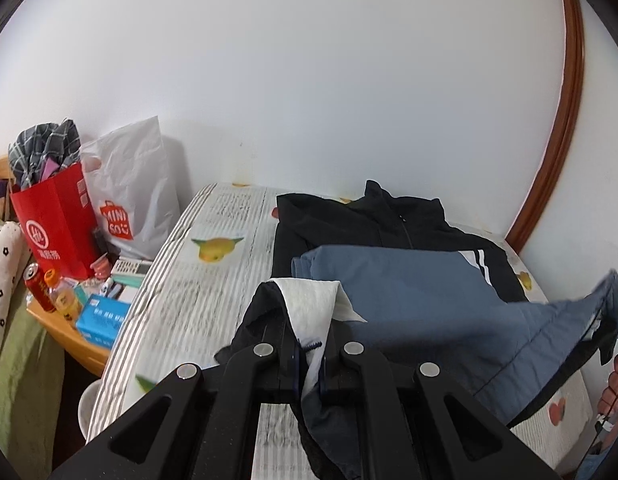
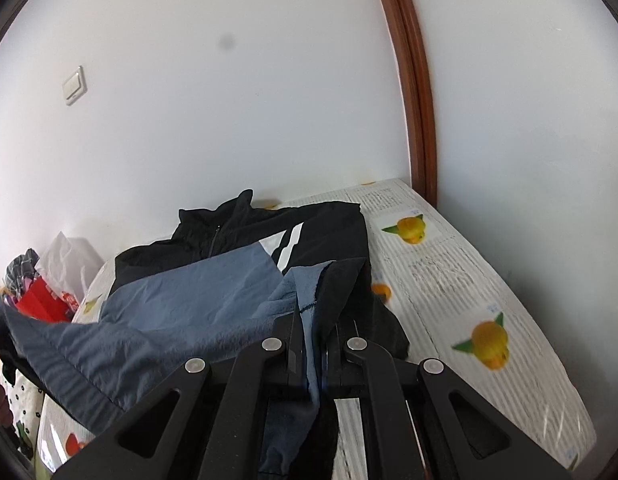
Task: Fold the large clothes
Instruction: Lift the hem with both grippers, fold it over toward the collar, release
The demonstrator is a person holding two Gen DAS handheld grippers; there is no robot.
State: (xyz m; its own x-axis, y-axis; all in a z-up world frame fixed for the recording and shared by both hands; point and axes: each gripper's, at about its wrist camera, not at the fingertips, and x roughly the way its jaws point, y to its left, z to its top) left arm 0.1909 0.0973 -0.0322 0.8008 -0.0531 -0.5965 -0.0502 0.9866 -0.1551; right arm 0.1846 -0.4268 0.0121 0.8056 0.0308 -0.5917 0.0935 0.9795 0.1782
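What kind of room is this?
Probably a bedroom. There's a mattress against the wall, a jacket spread on it for folding, and a bedside table crowded with bags and drinks.

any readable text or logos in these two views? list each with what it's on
"MINI SO" on the white plastic bag.
Red paper bag: round logo and characters, not legible.
Blue box: print too blurred.
Red can: unreadable.
Bedsheet: printed text blocks, blurred.
Right wrist view: nothing readable.
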